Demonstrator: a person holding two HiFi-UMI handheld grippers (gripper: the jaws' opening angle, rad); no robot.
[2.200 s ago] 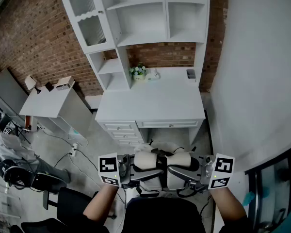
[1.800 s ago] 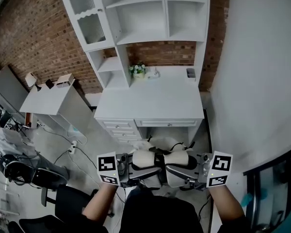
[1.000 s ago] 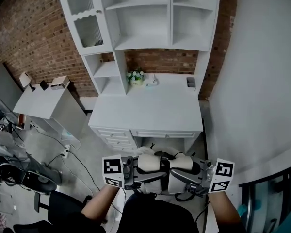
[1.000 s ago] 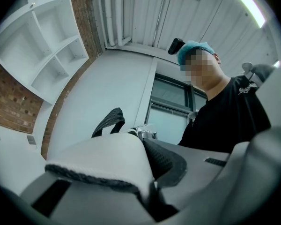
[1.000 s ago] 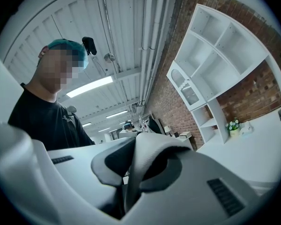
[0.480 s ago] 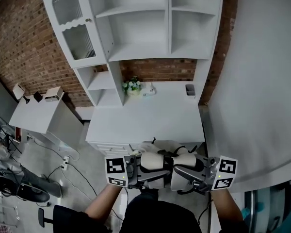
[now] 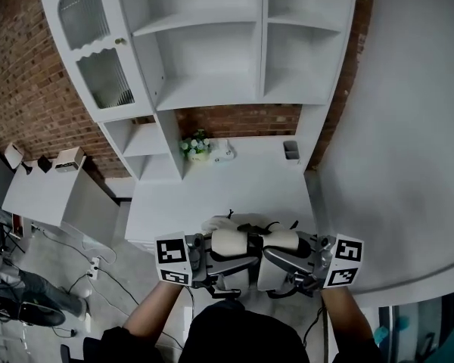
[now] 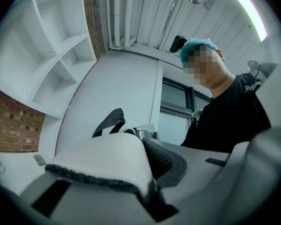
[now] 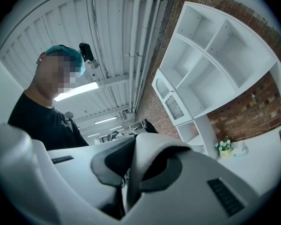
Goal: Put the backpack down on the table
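Note:
The backpack (image 7: 246,242) hangs between my two grippers by its white padded shoulder straps, over the front edge of the white desk (image 7: 234,184). My left gripper (image 7: 209,254) is shut on the left strap (image 8: 107,165), which fills the gap between its grey fingers (image 8: 56,203). The black top handle (image 8: 107,121) sticks up behind it. My right gripper (image 7: 289,257) is shut on the right strap (image 9: 150,158), pinched between its jaws. The bag's body is hidden under the straps and my arms.
At the back of the desk stand a small flower pot (image 7: 196,147) and a grey cup (image 7: 290,150). A white shelf unit (image 7: 212,51) rises above it. A white wall (image 7: 408,165) is at the right and a side table (image 7: 38,195) at the left.
Both grippers carried the backpack forward, from over the floor before the drawers to above the desk's front edge. The desk and shelves have come closer. The grips on the straps are unchanged.

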